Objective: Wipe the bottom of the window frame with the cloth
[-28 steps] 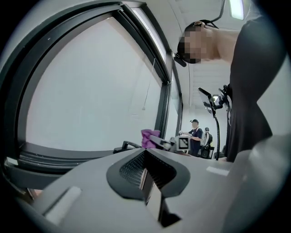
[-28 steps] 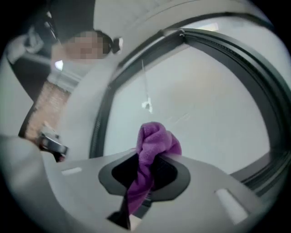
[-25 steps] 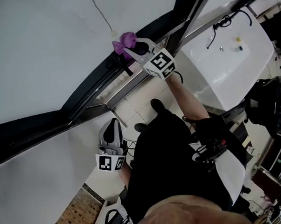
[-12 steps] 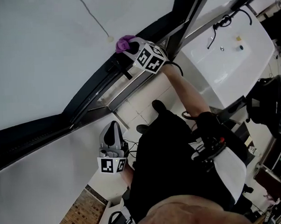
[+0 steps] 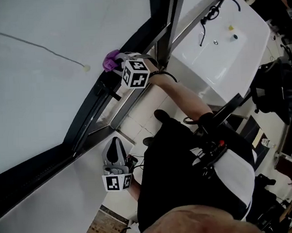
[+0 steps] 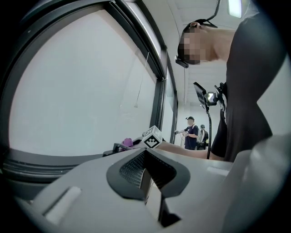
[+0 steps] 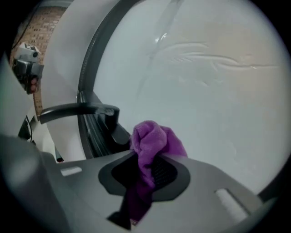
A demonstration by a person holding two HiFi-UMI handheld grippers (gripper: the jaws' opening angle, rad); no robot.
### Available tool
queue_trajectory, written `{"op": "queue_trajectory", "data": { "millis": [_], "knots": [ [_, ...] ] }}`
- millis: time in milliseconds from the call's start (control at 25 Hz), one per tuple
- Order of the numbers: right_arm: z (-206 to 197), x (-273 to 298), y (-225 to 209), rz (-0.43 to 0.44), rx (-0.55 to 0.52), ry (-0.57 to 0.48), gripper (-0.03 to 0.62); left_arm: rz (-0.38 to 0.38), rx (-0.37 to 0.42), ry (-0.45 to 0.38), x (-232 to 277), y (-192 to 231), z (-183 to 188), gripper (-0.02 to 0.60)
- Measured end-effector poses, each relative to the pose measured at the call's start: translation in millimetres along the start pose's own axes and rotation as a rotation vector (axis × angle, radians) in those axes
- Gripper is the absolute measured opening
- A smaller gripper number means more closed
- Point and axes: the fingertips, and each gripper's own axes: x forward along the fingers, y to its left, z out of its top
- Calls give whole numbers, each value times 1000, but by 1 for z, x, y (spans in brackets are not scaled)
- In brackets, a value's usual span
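Head view looks down; gripper views share the window frame [image 5: 81, 125].

Counter: white rectangular counter [image 5: 240, 51], upper right of the head view, carrying a small yellow piece [image 5: 231, 27].
Cord: thin grey cord ending in a pale bead [image 5: 87, 68], upper left.
Floor: pale tiled floor [image 5: 141, 114], centre.
Bystanders: two distant people [image 6: 191, 132], centre-right of the left gripper view.
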Motion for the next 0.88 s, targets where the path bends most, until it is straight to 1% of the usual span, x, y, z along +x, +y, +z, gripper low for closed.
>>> {"op": "queue_trajectory", "data": {
  "millis": [40,120,240,280,360,440,480,560,640,680,720,760,800,840,880],
  "knots": [
    [-8,-1,-10,-24,5,15,69,-10,6,1,4,-2,2,-2],
    [-34,-10,-45,-94,38,64,69,-25,16,3,11,-5,4,-2],
    [-81,-36,-109,-203,142,132,69,-26,12,11,16,-5,1,-2],
    [-98,-47,-130,-248,178,162,69,-21,7,15,16,-4,-1,-2],
    [-134,-69,-174,-380,214,257,69,-10,-5,22,14,-3,-5,-2],
    [-162,-84,-205,-508,183,363,68,-2,-13,25,14,-3,-7,-2],
    [-167,-84,-211,-546,143,400,64,-1,-11,25,14,-4,-6,-2],
    [-168,-79,-213,-592,56,447,64,-11,1,14,17,-7,-3,-2],
    [-159,-86,-204,-620,21,447,67,-31,16,4,20,-10,0,-2],
    [-142,-93,-190,-613,22,401,67,-37,19,1,20,-11,0,-2],
    [-112,-98,-168,-573,39,306,67,-39,19,0,19,-10,-1,-2],
    [-74,-98,-137,-496,67,176,67,-37,15,1,18,-8,-2,-2],
    [-34,-93,-103,-392,93,43,67,-33,11,4,17,-7,-3,-2],
    [-1,-83,-69,-283,101,-56,67,-28,9,4,16,-6,-3,-2],
    [20,-66,-39,-191,82,-102,67,-25,8,0,15,-7,-3,-2]
  ]
}}
